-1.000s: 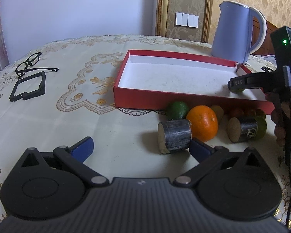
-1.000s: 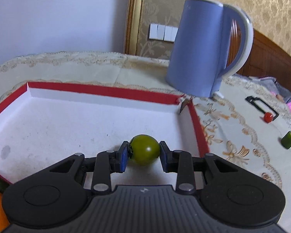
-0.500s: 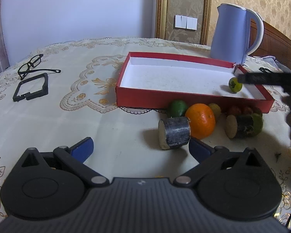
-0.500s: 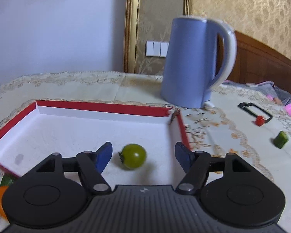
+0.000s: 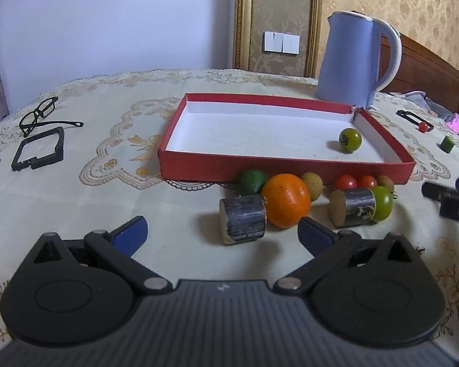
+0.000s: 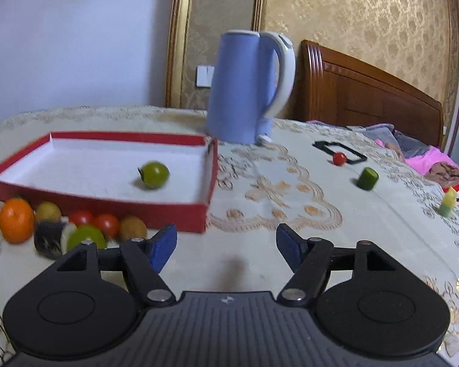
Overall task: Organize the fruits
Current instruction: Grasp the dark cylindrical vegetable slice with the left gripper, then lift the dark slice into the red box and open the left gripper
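A green tomato [image 5: 350, 140] lies alone inside the red box [image 5: 284, 168], near its right wall; it also shows in the right wrist view [image 6: 154, 174]. In front of the box lie an orange [image 5: 286, 200], a lime [image 5: 252, 181], two red tomatoes [image 5: 355, 181], a green fruit [image 5: 382, 203], small brown fruits and two dark cylinders [image 5: 243, 220]. My left gripper [image 5: 222, 234] is open and empty just short of the near cylinder. My right gripper [image 6: 226, 246] is open and empty, over the cloth to the right of the box.
A blue kettle [image 6: 248, 87] stands behind the box. Glasses [image 5: 41, 116] and a black frame [image 5: 39, 153] lie at the left. At the right are a black frame with a red tomato [image 6: 339, 158], a green piece [image 6: 367, 179] and a yellow-green piece [image 6: 447, 203].
My right gripper opened and let go of the green tomato, which now lies in the box. It then pulled back and to the right, out of the box. The left gripper barely moved.
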The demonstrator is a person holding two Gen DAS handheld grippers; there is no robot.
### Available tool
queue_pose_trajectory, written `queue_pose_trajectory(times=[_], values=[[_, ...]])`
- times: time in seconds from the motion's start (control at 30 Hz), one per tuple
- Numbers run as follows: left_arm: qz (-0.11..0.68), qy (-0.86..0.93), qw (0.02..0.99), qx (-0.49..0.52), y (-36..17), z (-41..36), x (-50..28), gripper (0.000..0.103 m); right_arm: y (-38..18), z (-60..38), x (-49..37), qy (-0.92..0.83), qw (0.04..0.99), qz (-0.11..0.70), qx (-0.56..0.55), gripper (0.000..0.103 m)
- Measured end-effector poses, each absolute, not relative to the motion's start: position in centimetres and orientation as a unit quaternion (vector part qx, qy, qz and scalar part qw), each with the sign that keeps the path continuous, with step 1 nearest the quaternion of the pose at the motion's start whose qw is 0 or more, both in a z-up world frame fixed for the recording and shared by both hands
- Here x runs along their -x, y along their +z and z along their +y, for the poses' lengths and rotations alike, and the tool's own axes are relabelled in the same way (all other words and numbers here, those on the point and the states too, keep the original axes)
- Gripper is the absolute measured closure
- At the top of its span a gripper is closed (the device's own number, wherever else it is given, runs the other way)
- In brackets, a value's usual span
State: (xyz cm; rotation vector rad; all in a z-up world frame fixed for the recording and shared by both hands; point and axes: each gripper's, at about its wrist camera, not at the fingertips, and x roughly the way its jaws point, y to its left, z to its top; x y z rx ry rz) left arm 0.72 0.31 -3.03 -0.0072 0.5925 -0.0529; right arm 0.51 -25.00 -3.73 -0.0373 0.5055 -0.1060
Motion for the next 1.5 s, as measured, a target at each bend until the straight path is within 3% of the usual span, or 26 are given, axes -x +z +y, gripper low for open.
queue_pose_trajectory(times=[0.23,0.33,0.5,0.63,0.77,0.83,0.93,1.5], values=[[0.296,-0.024,0.955,0.005,-3.3,0.7,-0.5,0.0,-4.7,-25.6,-1.6,-0.054,0.957,0.283,-0.018,0.032],[0.302,-0.016,0.953,0.011,-3.5,1.1,-0.9,0.01,-4.7,-25.4,-2.1,-0.049,0.958,0.282,-0.019,0.032],[0.308,-0.015,0.951,0.014,-3.8,1.3,-1.3,0.013,-4.9,-25.0,-2.5,-0.046,0.957,0.286,-0.019,0.032],[0.299,-0.016,0.954,0.011,-3.8,0.9,-1.1,0.032,-5.0,-25.5,-2.6,-0.047,0.955,0.291,-0.036,0.032],[0.297,-0.022,0.955,0.005,-3.8,0.6,-1.1,0.041,-5.3,-25.8,-2.7,-0.051,0.951,0.3,-0.043,0.032],[0.295,-0.026,0.955,0.002,-3.9,0.5,-1.1,0.059,-5.4,-25.8,-2.8,-0.051,0.95,0.306,-0.043,0.032],[0.295,-0.041,0.955,0.008,-3.9,0.4,-1.1,0.073,-5.4,-25.4,-2.8,-0.057,0.949,0.309,-0.032,0.031],[0.288,-0.035,0.957,-0.01,-4.0,-0.4,-0.9,0.077,-5.6,-25.9,-2.8,-0.066,0.947,0.312,-0.04,0.021]])
